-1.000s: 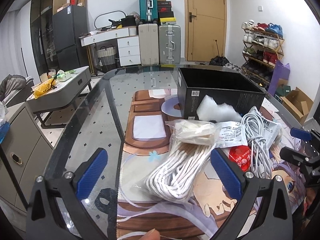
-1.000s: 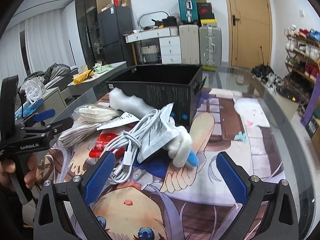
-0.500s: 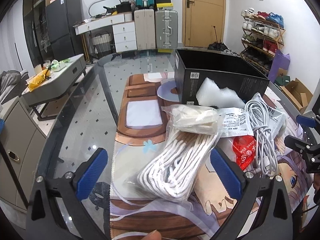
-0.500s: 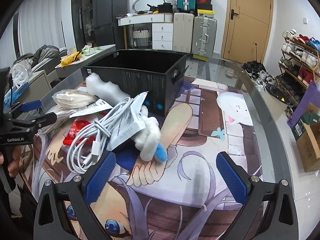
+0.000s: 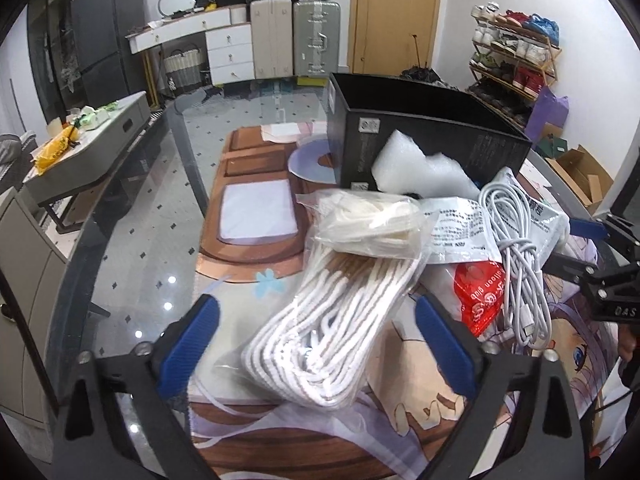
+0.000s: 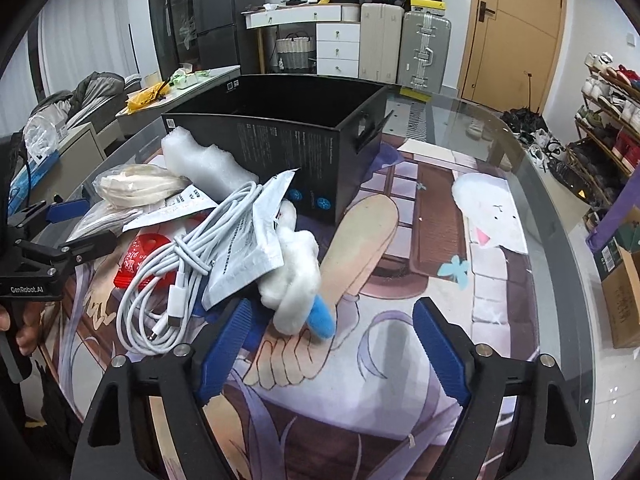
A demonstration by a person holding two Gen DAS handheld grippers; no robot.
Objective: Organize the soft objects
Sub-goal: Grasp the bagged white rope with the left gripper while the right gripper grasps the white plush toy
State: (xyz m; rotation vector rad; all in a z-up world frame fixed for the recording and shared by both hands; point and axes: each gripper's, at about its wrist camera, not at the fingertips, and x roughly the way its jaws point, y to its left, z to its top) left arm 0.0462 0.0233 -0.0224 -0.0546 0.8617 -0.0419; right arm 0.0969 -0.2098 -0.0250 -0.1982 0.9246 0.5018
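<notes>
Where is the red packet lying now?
In the left wrist view the red packet lies right of centre on the mat, between the bagged white rope and the white cable.

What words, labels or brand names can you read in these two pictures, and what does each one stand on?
"GenRobot.AI": body of the left gripper, seen from the right wrist view.
Red packet: white lettering, upside down, not clearly readable.
White printed sachets: text too small to read.
Black box: side print and label too small to read.

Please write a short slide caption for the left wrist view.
Left claw closing around bagged white rope beside the black box.
</notes>
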